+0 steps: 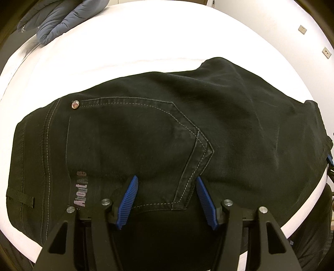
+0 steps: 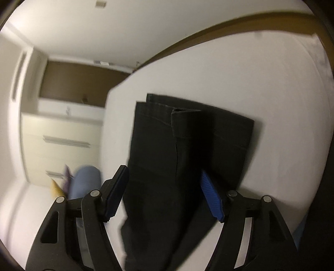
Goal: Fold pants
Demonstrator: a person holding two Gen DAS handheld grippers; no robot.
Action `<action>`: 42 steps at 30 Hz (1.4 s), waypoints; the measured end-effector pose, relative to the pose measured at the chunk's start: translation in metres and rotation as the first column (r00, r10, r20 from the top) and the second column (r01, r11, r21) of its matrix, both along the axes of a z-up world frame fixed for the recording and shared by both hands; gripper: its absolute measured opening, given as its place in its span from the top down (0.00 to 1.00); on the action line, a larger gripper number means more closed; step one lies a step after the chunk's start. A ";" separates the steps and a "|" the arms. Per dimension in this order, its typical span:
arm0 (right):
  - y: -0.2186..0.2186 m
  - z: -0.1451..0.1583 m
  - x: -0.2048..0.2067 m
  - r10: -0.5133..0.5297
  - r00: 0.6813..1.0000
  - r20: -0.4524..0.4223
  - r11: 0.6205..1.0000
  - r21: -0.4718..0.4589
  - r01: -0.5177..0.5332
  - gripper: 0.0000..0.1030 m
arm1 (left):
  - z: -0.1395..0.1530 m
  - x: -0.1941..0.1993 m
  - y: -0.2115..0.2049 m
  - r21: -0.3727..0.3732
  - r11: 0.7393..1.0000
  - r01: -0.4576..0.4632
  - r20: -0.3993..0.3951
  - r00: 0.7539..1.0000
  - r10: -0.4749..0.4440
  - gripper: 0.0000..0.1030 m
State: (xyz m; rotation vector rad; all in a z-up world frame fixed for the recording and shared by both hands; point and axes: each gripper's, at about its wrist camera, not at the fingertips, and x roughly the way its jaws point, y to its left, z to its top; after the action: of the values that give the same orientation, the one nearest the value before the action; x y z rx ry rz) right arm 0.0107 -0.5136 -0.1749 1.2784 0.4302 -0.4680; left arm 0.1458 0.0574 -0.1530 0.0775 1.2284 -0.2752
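Black pants on a white bed, both tools spread wide above them.

In the left wrist view, the pants (image 1: 167, 129) lie flat across the white bed (image 1: 146, 41), their back pocket (image 1: 135, 146) with pale stitching facing up, a metal rivet (image 1: 75, 104) at its corner and a belt loop (image 1: 20, 199) near the waistband. The left tool (image 1: 167, 183) sits over the pocket with its blue pads (image 1: 130, 198) well apart, gripping nothing. A blue padded jacket (image 1: 62, 18) rests at the far corner of the bed. In the blurred right wrist view, the right tool (image 2: 165, 173) has its fingers spread on either side of the leg ends, whose hems (image 2: 187, 113) lie stacked on the bed; whether the pads touch the cloth cannot be told. White drawers (image 2: 62, 141) stand beyond.
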 end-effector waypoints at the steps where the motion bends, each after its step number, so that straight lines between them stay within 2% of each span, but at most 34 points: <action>1: -0.001 -0.001 0.004 0.009 1.000 -0.019 1.000 -0.013 -0.009 0.48 | -0.001 0.000 0.001 0.000 1.000 0.000 0.000 1.000 0.000 0.42; 2: -0.001 -0.002 0.005 0.025 0.998 -0.054 0.999 -0.021 -0.026 0.72 | -0.001 0.000 0.001 0.000 1.000 0.000 -0.001 1.000 0.000 0.42; 4: -0.002 -0.006 0.000 0.024 0.995 -0.097 1.000 -0.002 -0.024 0.93 | -0.001 0.000 0.001 0.001 1.000 -0.001 -0.002 1.000 0.001 0.42; 5: -0.002 -0.009 -0.005 0.015 0.994 -0.108 1.000 0.004 -0.015 0.98 | -0.001 0.001 0.001 0.002 1.000 -0.001 -0.002 1.000 0.001 0.42; 12: -0.001 -0.002 -0.029 -0.006 0.991 -0.131 1.000 -0.024 0.003 0.98 | 0.001 -0.001 0.001 0.004 1.000 0.000 0.001 1.000 0.000 0.42; 16: -0.009 -0.009 -0.037 -0.031 0.992 -0.122 1.000 -0.008 0.030 0.99 | 0.001 -0.002 0.000 0.009 1.000 -0.001 0.006 1.000 0.001 0.41; 19: -0.003 -0.004 -0.041 -0.028 0.988 -0.149 0.999 -0.047 0.021 0.99 | 0.002 -0.004 -0.002 0.015 1.000 -0.003 0.007 1.000 0.003 0.40; 25: -0.012 -0.012 -0.046 -0.041 0.989 -0.145 0.999 -0.029 0.037 0.99 | 0.004 -0.010 -0.006 0.003 1.000 0.017 0.022 1.000 -0.017 0.37; 29: -0.015 -0.024 -0.045 -0.045 0.992 -0.117 0.999 -0.010 0.044 1.00 | 0.001 -0.010 -0.003 -0.007 1.000 0.005 0.029 1.000 -0.005 0.33; 32: -0.024 -0.024 -0.058 -0.049 0.997 -0.058 0.997 0.056 0.052 0.98 | -0.001 -0.013 0.000 -0.012 1.000 0.005 0.034 0.999 -0.004 0.31; 34: -0.031 -0.015 -0.070 -0.075 0.996 -0.056 0.996 0.040 0.078 0.95 | -0.002 -0.014 0.003 -0.019 1.000 0.005 0.038 0.999 -0.004 0.30; 37: -0.034 0.022 -0.089 -0.183 0.968 -0.171 0.978 -0.127 0.163 0.89 | -0.004 -0.014 0.004 -0.016 1.000 0.008 0.043 0.999 -0.007 0.26; 38: -0.031 0.040 -0.088 -0.182 0.968 -0.173 0.969 -0.200 0.147 0.89 | -0.005 -0.014 0.001 -0.012 1.000 0.008 0.043 0.999 -0.007 0.24; 39: -0.028 0.051 -0.080 -0.136 0.978 -0.160 0.969 -0.226 0.098 0.89 | -0.005 -0.014 0.000 -0.009 1.000 0.008 0.044 0.999 -0.007 0.23; 40: -0.023 0.060 -0.066 -0.055 0.987 -0.152 0.972 -0.236 0.018 0.89 | -0.004 -0.015 -0.001 -0.006 1.000 0.007 0.045 0.999 -0.007 0.22; 41: -0.013 0.070 -0.040 0.072 0.985 -0.156 0.965 -0.240 -0.108 0.89 | -0.004 -0.015 -0.001 -0.003 1.000 0.006 0.047 0.999 -0.005 0.22; 42: -0.001 0.077 -0.017 0.167 0.972 -0.167 0.945 -0.253 -0.206 0.89 | -0.004 -0.014 -0.001 -0.005 1.000 0.003 0.048 0.999 -0.003 0.21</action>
State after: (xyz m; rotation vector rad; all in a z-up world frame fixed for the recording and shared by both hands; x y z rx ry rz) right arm -0.0067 -0.5144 -0.0982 0.9342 0.5833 -0.4420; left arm 0.1313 0.0563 -0.1572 0.0806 1.1804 -0.2776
